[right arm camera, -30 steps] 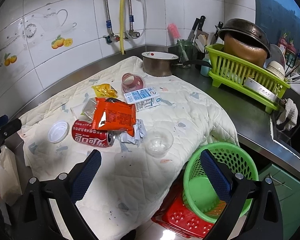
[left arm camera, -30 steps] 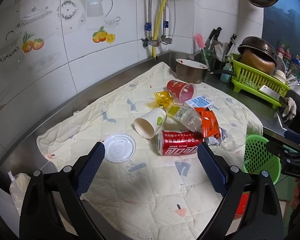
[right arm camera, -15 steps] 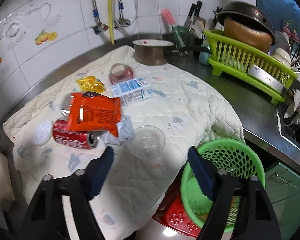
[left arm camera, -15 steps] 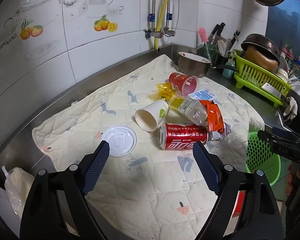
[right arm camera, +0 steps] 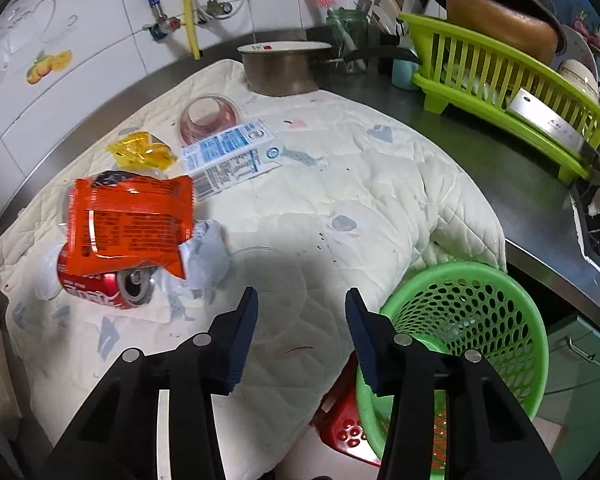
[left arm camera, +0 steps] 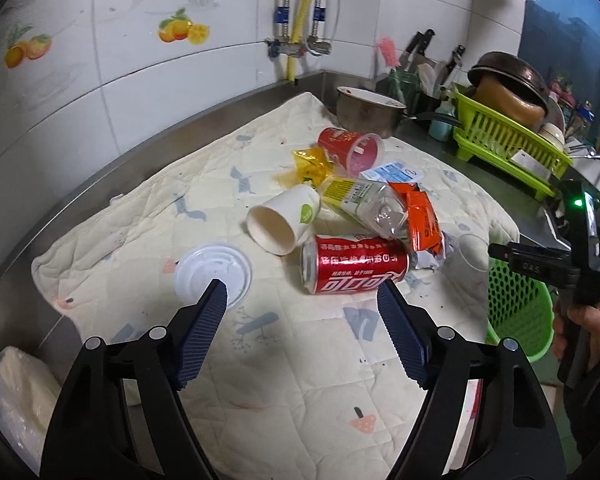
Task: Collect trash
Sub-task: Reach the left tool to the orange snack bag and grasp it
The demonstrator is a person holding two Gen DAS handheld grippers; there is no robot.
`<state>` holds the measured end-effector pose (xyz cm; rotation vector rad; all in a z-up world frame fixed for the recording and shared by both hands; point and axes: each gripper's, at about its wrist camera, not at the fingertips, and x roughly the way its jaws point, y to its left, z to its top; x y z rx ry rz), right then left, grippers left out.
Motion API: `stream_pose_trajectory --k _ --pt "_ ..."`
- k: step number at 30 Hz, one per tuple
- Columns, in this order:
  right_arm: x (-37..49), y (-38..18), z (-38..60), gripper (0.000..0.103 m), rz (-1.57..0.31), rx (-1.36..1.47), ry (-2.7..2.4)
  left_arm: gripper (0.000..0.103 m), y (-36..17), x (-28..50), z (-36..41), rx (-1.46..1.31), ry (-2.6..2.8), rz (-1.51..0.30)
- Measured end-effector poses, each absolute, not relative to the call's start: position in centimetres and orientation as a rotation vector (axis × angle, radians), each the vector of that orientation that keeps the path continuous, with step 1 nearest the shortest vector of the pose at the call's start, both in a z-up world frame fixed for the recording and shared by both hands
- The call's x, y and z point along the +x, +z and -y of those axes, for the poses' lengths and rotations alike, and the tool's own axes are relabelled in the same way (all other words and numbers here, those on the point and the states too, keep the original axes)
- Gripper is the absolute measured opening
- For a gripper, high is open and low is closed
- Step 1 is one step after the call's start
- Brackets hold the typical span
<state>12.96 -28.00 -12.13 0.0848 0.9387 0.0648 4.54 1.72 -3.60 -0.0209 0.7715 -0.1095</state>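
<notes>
Trash lies on a quilted cloth (left arm camera: pixel 292 360): a red cola can (left arm camera: pixel 354 264), a white paper cup (left arm camera: pixel 282 224), a white lid (left arm camera: pixel 212 274), an orange snack bag (right arm camera: pixel 128 220), a clear bottle (left arm camera: pixel 364 206), a milk carton (right arm camera: pixel 230 156), a yellow wrapper (right arm camera: pixel 142 150), a red cup (left arm camera: pixel 350 148) and a clear plastic cup (right arm camera: pixel 278 292). My left gripper (left arm camera: pixel 302 304) is open, just short of the can and lid. My right gripper (right arm camera: pixel 300 312) is open over the clear cup. A green basket (right arm camera: pixel 466 320) stands at the cloth's right edge.
A metal pot (right arm camera: pixel 282 66) stands at the back of the cloth. A green dish rack (right arm camera: pixel 508 92) with pans fills the right counter. A knife and utensil holder (right arm camera: pixel 348 34) sits behind. A red crate (right arm camera: pixel 346 436) is below the basket. A white bag (left arm camera: pixel 16 392) lies left.
Both grippers moved forward and down toward the trash. The right gripper's jaws narrowed and now reach the clear cup. The trash itself has not moved.
</notes>
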Motion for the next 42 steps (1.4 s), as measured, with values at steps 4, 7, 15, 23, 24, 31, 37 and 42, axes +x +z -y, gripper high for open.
stream_pose_trajectory --k 4,7,15,23,24,31,37,42 --pt "13.6 -12.7 28.3 0.041 -0.955 0.096 0.058 0.073 -3.7 5.6 -0.8 -0.042 -0.165 -0.774" --pt "13.8 -13.2 28.6 0.034 -0.963 0.101 0.054 0.072 -3.5 6.3 0.2 -0.070 -0.212 -0.773" --pt "14.0 -13.9 29.2 0.019 -0.969 0.131 0.047 0.063 -4.8 8.4 3.9 -0.090 -0.326 -0.803" --pt "13.9 -14.4 29.3 0.005 -0.972 0.140 0.046 0.053 -6.9 11.4 5.5 -0.178 -0.402 -0.863" --pt "13.9 -14.4 29.3 0.005 -0.970 0.140 0.045 0.052 -7.2 11.7 5.7 -0.188 -0.412 -0.865" --pt "13.7 -14.4 29.4 0.004 -0.966 0.147 0.043 0.042 -8.5 12.9 6.9 -0.218 -0.438 -0.898" --pt "13.5 -14.3 29.3 0.004 -0.957 0.139 0.042 0.038 -9.3 13.5 6.6 -0.282 -0.439 -0.919" --pt "13.5 -14.3 29.3 0.003 -0.957 0.137 0.042 0.028 -9.8 14.1 6.4 -0.328 -0.440 -0.930"
